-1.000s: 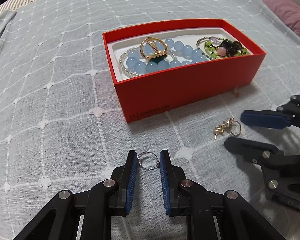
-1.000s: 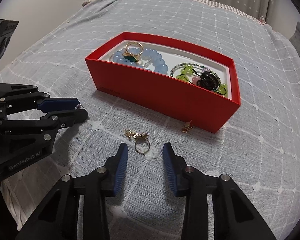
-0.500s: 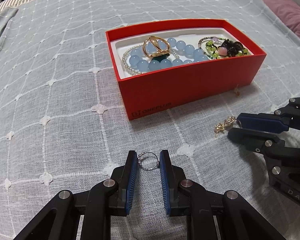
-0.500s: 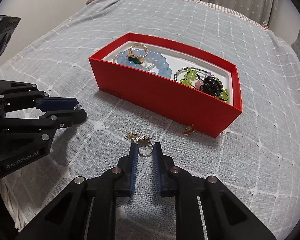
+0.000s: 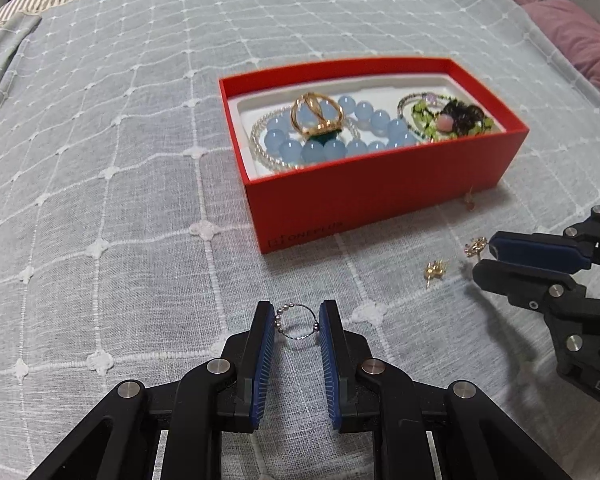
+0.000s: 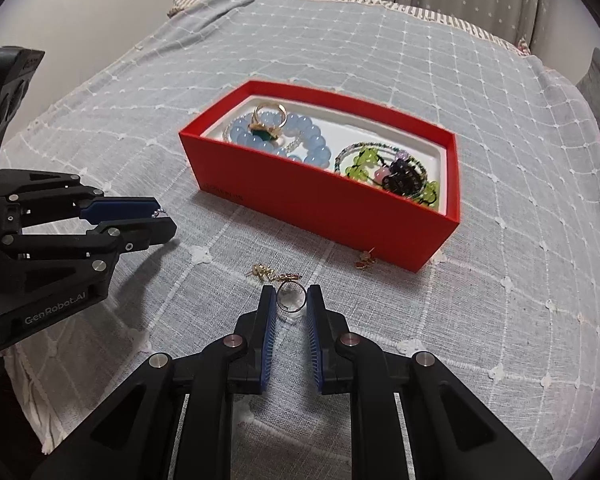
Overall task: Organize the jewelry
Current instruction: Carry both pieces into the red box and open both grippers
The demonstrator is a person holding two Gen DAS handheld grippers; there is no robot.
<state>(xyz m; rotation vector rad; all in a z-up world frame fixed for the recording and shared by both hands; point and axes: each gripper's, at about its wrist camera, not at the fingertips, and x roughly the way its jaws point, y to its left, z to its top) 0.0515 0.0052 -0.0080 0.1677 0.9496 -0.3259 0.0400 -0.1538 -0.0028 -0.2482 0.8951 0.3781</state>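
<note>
My left gripper is shut on a silver beaded ring and holds it above the bedspread; it also shows in the right wrist view. My right gripper is shut on a gold ring with a small ornament, lifted off the cloth; in the left wrist view the ornament sticks out at its tips. The red box holds a blue bead bracelet, a gold ring with a green stone and green and black bead pieces.
A small gold earring lies on the cloth between the grippers, also in the right wrist view. Another small earring lies against the box's front wall. A pink pillow lies at the far right.
My right gripper has closed on the gold ring and lifted it, leaving the gold earring on the cloth. My left gripper has kept its hold on the silver ring and risen a little.
</note>
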